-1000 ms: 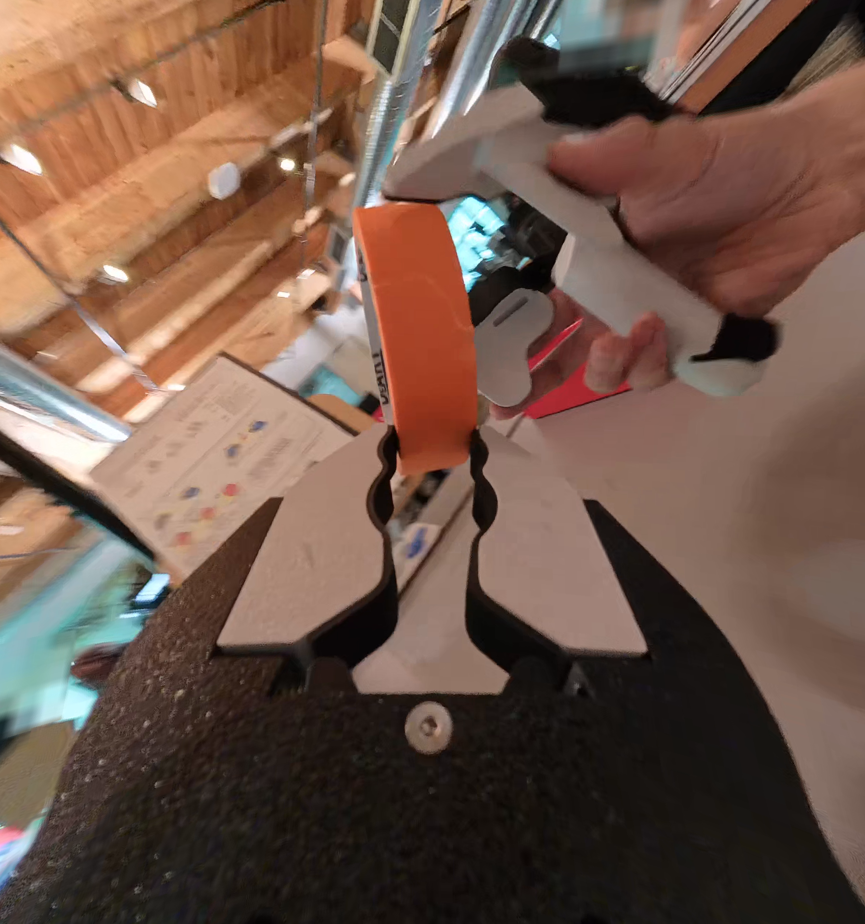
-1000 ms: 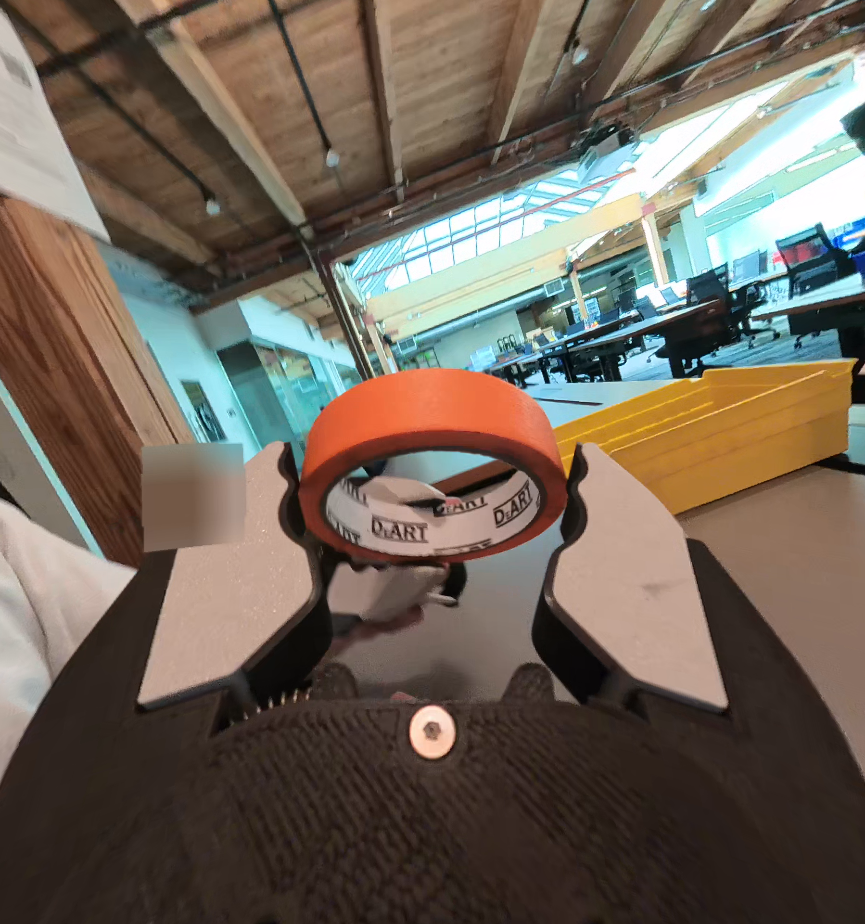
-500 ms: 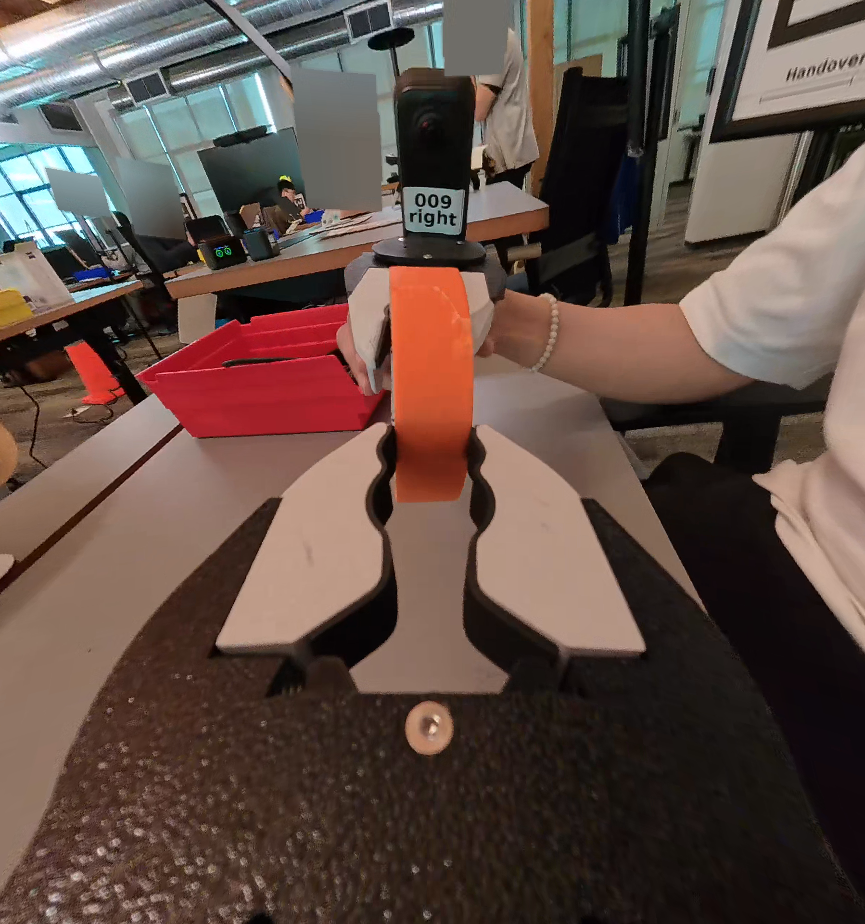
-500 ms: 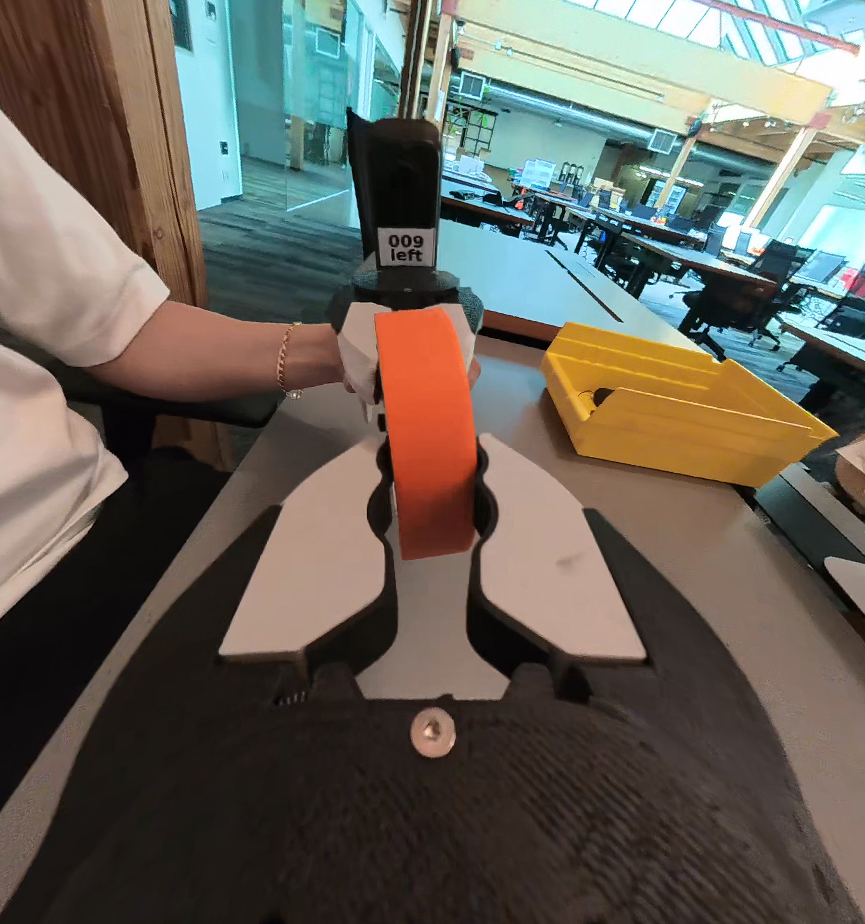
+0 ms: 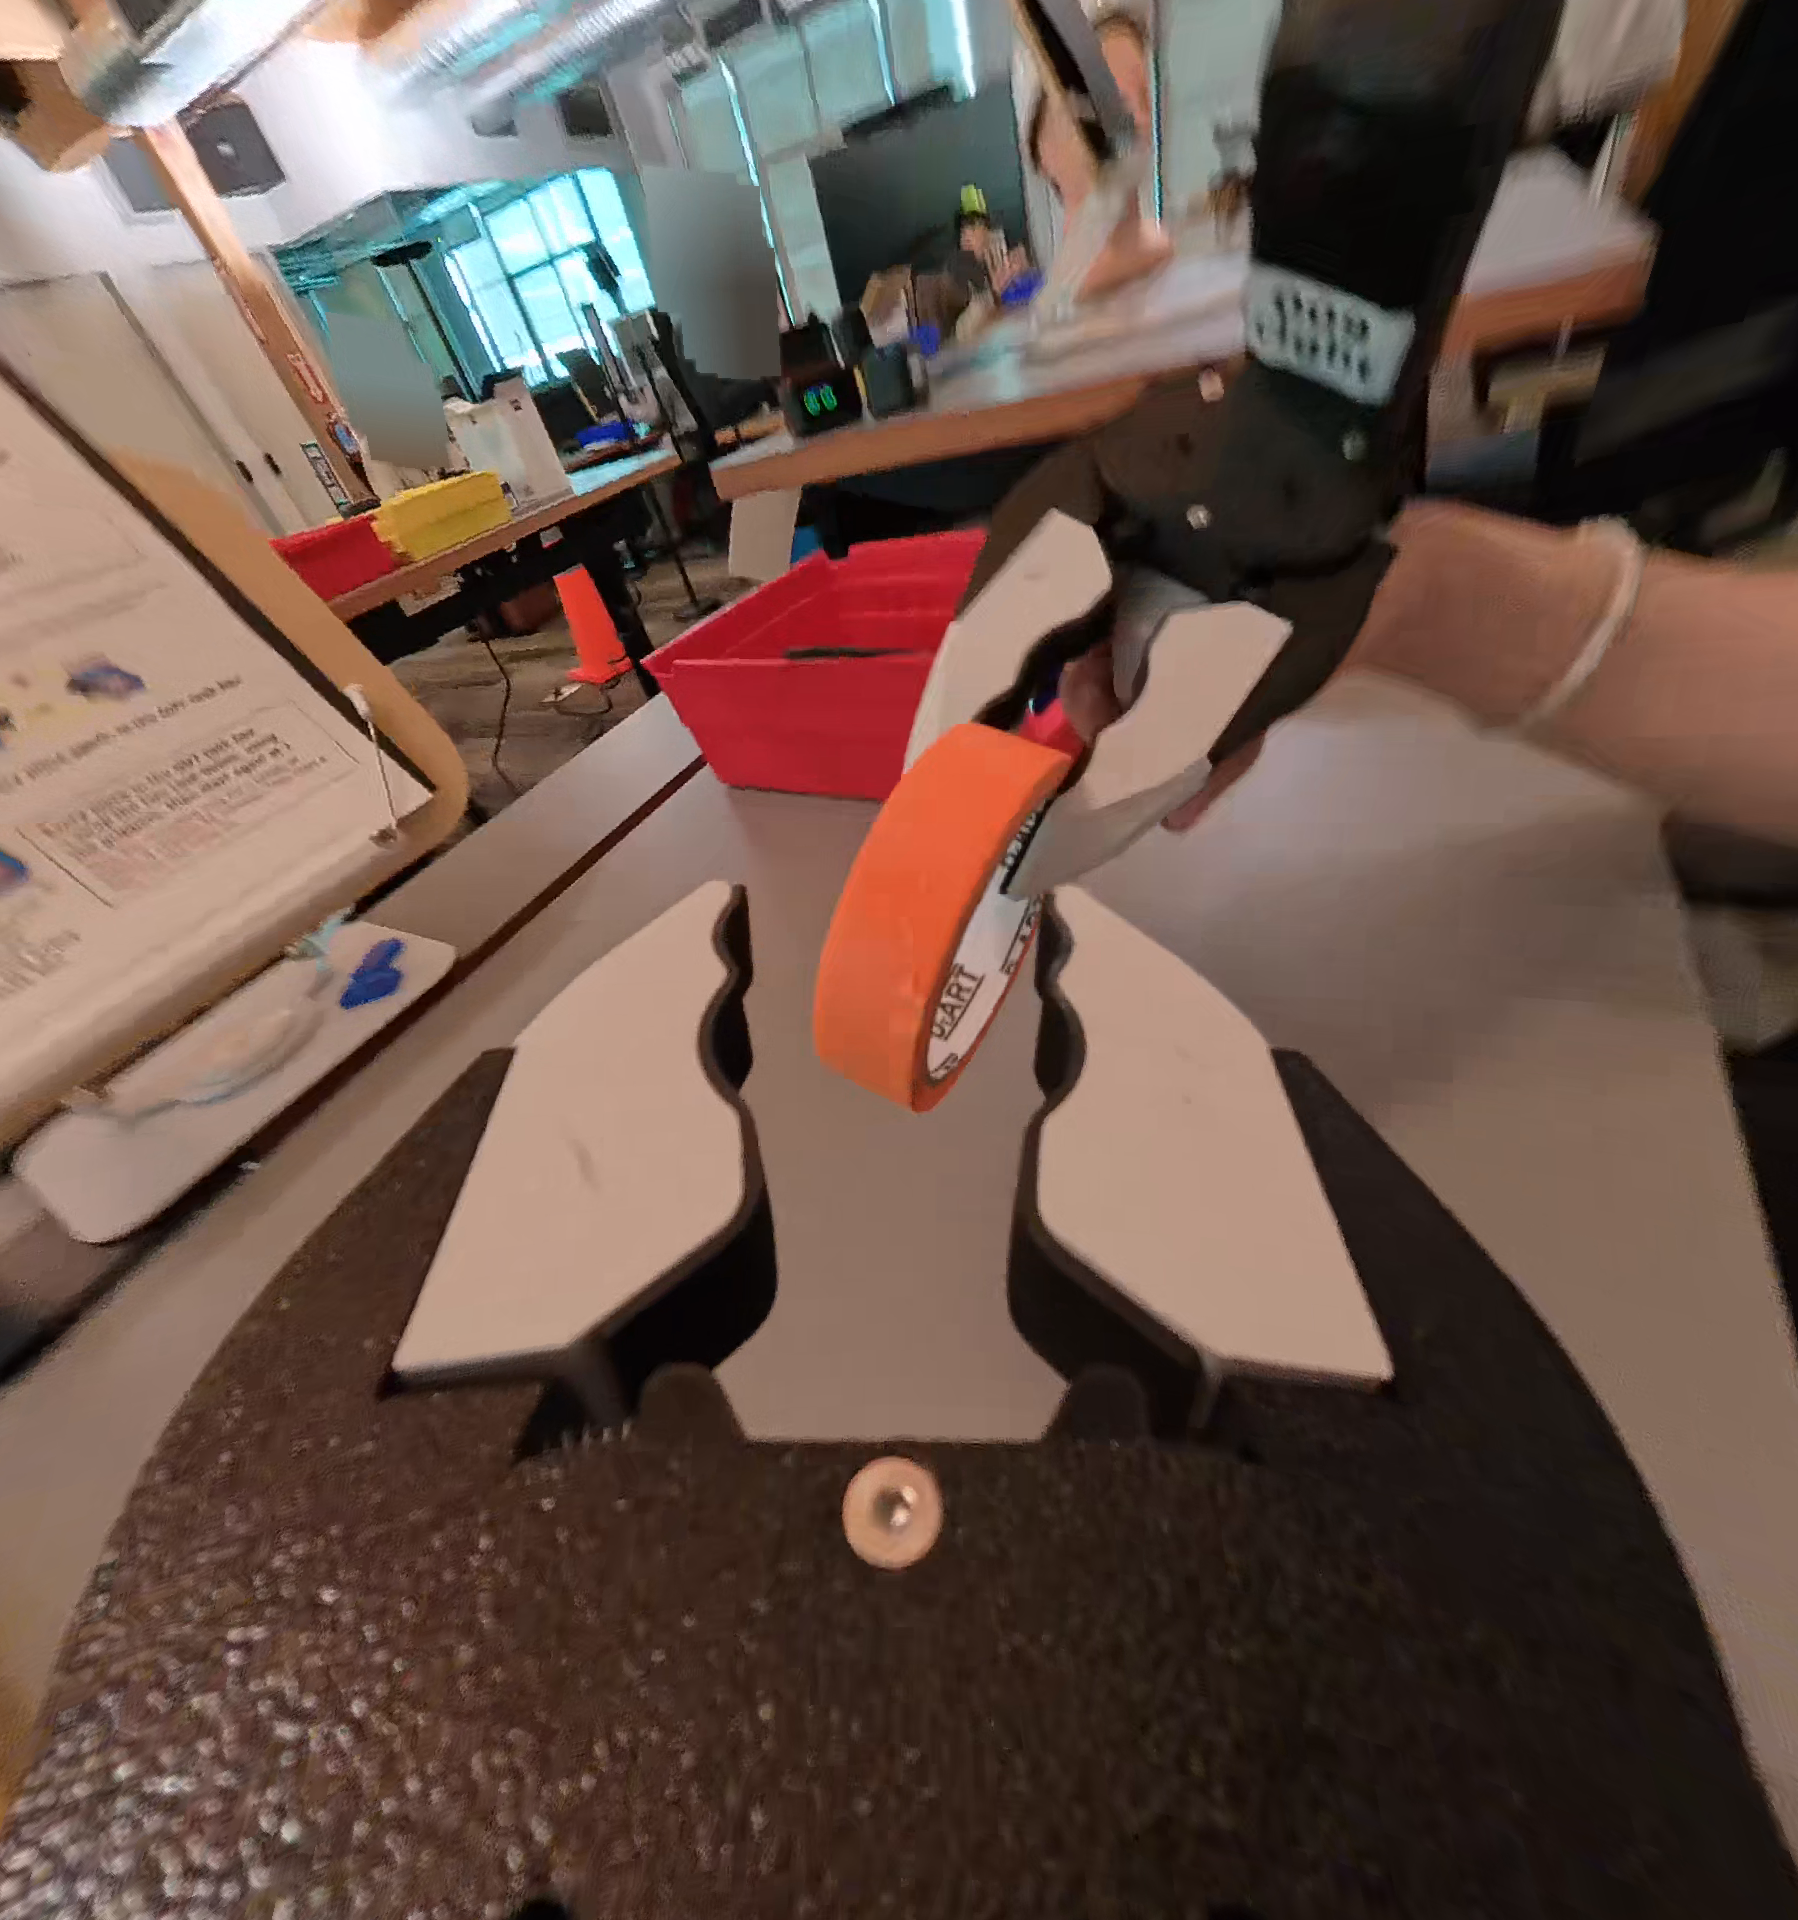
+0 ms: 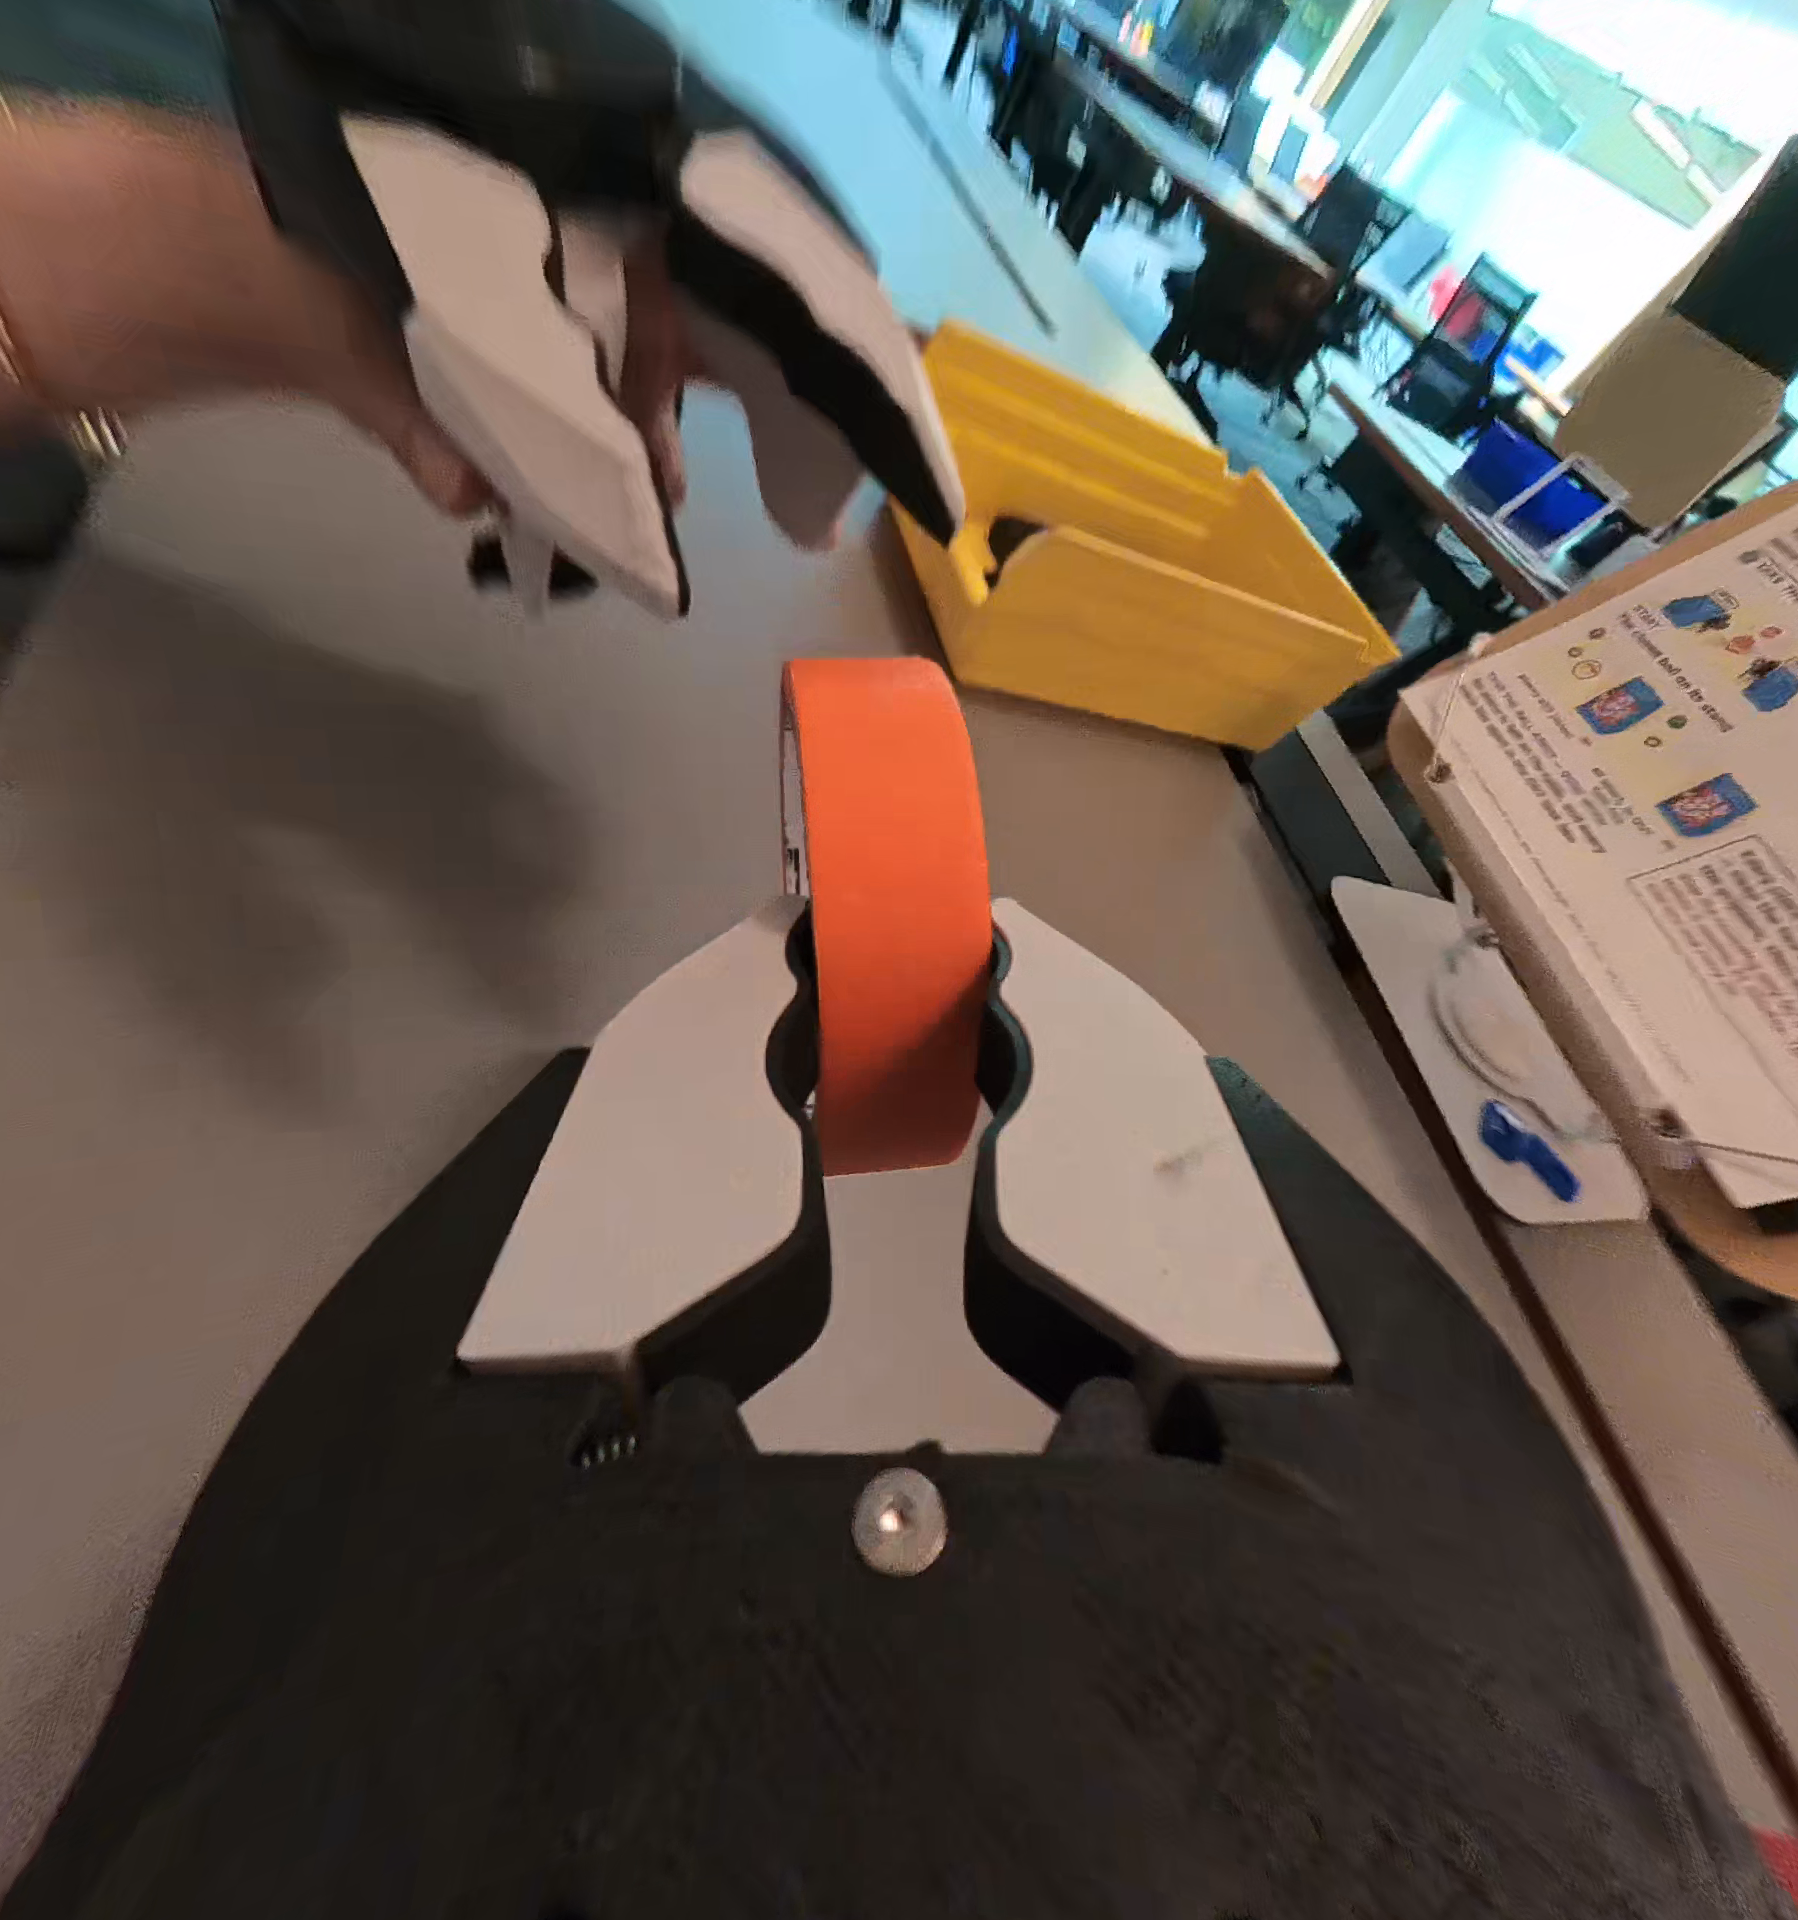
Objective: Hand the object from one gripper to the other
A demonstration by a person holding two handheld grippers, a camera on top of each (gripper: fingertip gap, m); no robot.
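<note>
Orange tape roll point(image 6: 890, 914) clamped edge-on in the right gripper point(image 6: 895, 997).
Left gripper point(image 5: 884, 997) spread, empty (tape between its tips, untouched); yellow bin point(image 6: 1134, 582) at one o'clock; bare table point(image 6: 251, 831) at nine.

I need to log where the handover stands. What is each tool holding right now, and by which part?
The right tool is shut on the orange tape roll, clamping its flat sides. The left tool is open, holding nothing.

Orange tape roll point(image 6: 890, 914) on edge, pinched between right tongs point(image 6: 895, 935).
</note>
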